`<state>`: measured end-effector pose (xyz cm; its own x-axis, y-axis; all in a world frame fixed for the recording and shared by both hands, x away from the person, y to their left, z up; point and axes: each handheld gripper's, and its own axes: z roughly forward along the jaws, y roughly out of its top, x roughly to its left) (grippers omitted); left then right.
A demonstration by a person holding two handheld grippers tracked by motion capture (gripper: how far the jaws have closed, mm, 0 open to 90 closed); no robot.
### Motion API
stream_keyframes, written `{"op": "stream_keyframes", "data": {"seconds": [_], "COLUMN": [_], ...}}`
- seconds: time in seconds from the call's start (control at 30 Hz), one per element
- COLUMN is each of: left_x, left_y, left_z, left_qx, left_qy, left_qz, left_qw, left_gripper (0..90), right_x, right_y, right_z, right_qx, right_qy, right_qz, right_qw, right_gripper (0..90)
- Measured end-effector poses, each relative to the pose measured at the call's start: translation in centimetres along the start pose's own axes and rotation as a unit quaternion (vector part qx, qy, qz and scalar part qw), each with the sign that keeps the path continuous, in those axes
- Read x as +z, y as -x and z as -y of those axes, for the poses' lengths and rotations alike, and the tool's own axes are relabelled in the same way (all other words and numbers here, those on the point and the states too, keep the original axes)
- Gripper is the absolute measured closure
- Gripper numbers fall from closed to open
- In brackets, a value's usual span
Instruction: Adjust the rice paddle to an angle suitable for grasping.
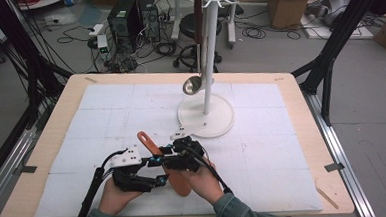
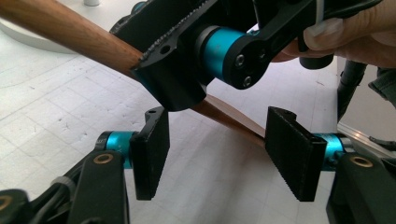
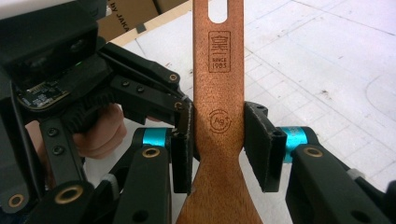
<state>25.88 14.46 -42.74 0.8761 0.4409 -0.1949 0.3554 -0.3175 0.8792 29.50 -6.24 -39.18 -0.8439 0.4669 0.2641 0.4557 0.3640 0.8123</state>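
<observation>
The right claw [image 3: 218,140] is squeezed on the flat brown wooden spatula [image 3: 218,93], right at the thin neck where the handle meets the wide blade. Its two black pads press on the two edges of the wood. That is a good spot to hold, because the wood is narrow there and cannot slip sideways.

The spatula [image 1: 159,158] sits in the air just above the surface, near the front edge and a bit left of the middle. The end with the hanging hole points up and away from the person, so the hole is free.

The left claw [image 2: 224,154] has its pads apart. The wooden handle runs between them, but the pads do not squeeze it. It looks like this claw is coming in to help, maybe to take the spatula so the other claw can get a better hold. In the high view it [image 1: 152,180] sits close beside the right claw [image 1: 176,157].

Farther back, past the middle of the surface, stands a white hanging rack with a round base [image 1: 207,115]. A silver metal ladle with a dark handle [image 1: 194,63] already hangs from it. The spatula probably goes there too.
</observation>
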Motion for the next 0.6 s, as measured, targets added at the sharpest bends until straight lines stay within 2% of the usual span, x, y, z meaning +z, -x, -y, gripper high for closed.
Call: {"op": "stream_keyframes", "data": {"seconds": [0.27, 0.47, 0.6], "left_x": [0.09, 0.32, 0.25], "left_y": [0.04, 0.22, 0.22], "left_z": [-0.05, -0.02, -0.05], "left_qx": [-0.009, -0.001, 0.003], "left_qy": [0.003, -0.004, 0.000], "left_qz": [0.006, 0.006, 0.001], "left_qw": [0.9999, 1.0000, 1.0000], "left_gripper": [42.1, 40.1, 46.4], "right_x": [0.02, 0.11, 0.05], "right_y": [-0.17, -0.34, -0.36], "right_z": [0.01, -0.01, -0.03], "right_qx": [0.006, 0.004, 0.000], "right_qy": [0.005, 0.009, 0.010], "right_qz": [0.010, 0.004, 0.004], "right_qw": [0.9999, 0.9999, 0.9999], "right_gripper": [64.9, 64.9, 64.9]}}
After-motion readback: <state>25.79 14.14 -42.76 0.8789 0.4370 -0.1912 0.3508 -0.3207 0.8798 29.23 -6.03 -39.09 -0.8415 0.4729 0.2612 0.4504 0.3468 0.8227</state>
